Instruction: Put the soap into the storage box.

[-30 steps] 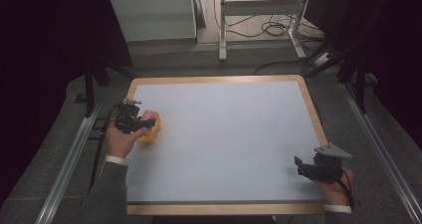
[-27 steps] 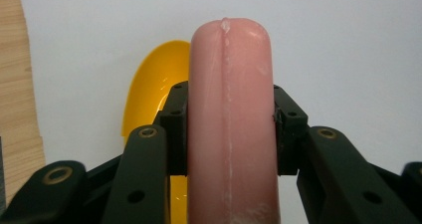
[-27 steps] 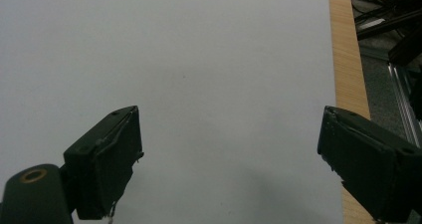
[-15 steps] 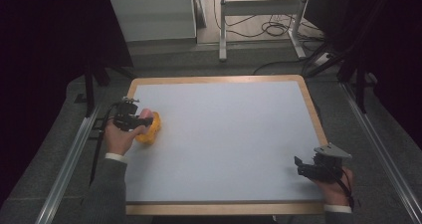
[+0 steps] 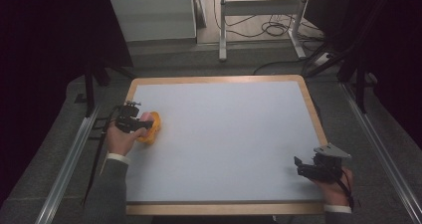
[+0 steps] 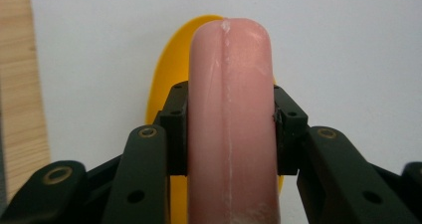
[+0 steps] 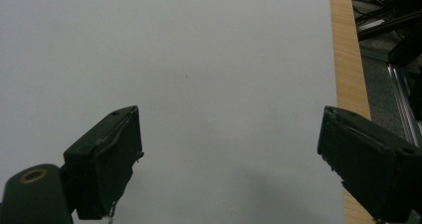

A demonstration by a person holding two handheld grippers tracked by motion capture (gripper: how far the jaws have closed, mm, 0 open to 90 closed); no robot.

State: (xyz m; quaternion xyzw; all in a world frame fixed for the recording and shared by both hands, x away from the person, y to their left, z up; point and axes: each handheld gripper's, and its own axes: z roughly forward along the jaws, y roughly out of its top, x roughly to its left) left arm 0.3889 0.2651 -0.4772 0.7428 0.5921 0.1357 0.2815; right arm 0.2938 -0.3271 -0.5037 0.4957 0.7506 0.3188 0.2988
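Near the desk [image 5: 224, 134] left edge my left claw [image 6: 226, 129] grips a pink sausage [image 6: 231, 109] over a yellow dish [image 5: 153, 127], right claw [image 7: 229, 154] released; loose grip risks a drop.

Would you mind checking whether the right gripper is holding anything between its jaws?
No, the right gripper has its black jaws spread wide apart, with just the bare white table surface between them.

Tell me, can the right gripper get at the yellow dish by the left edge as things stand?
Probably yes, but not cleanly. The white tabletop between the open right gripper and the yellow dish is bare, though it is the full table width away. The left gripper holds a pink sausage right over the dish, crowding it.
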